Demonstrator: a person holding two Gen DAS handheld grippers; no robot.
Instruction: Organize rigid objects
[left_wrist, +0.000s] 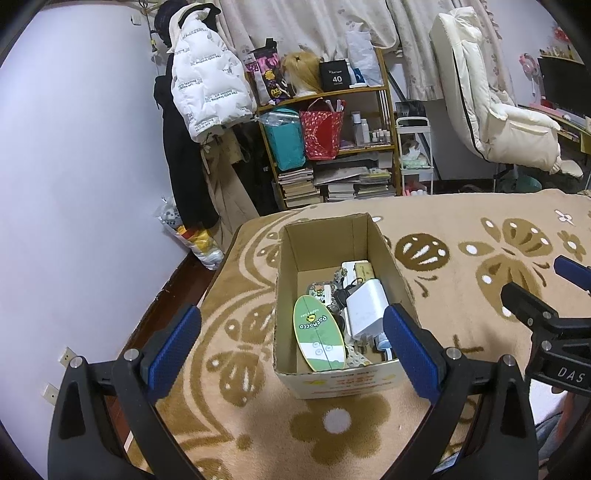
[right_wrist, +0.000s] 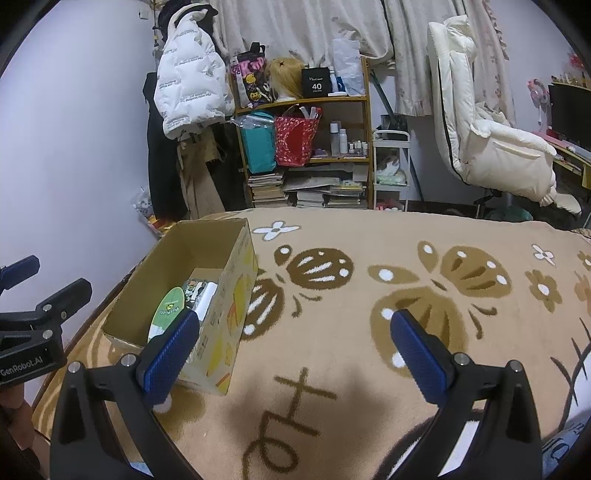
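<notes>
Cardboard box (left_wrist: 334, 295) near blanket's (left_wrist: 461, 229) left edge, holding oval green board (left_wrist: 319, 334) and white charger (left_wrist: 367, 308). Left gripper (left_wrist: 291, 345) and right gripper (right_wrist: 293, 349) spread wide, empty.

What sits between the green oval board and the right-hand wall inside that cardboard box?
A white charger block amid small clutter, seen in the left wrist view, between the green board and the cardboard box wall.

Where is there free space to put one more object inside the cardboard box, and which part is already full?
Inside the cardboard box, the bare floor lies at the far end and along the left wall, beside the green oval board. The right half is crowded with the white adapter and small items.
</notes>
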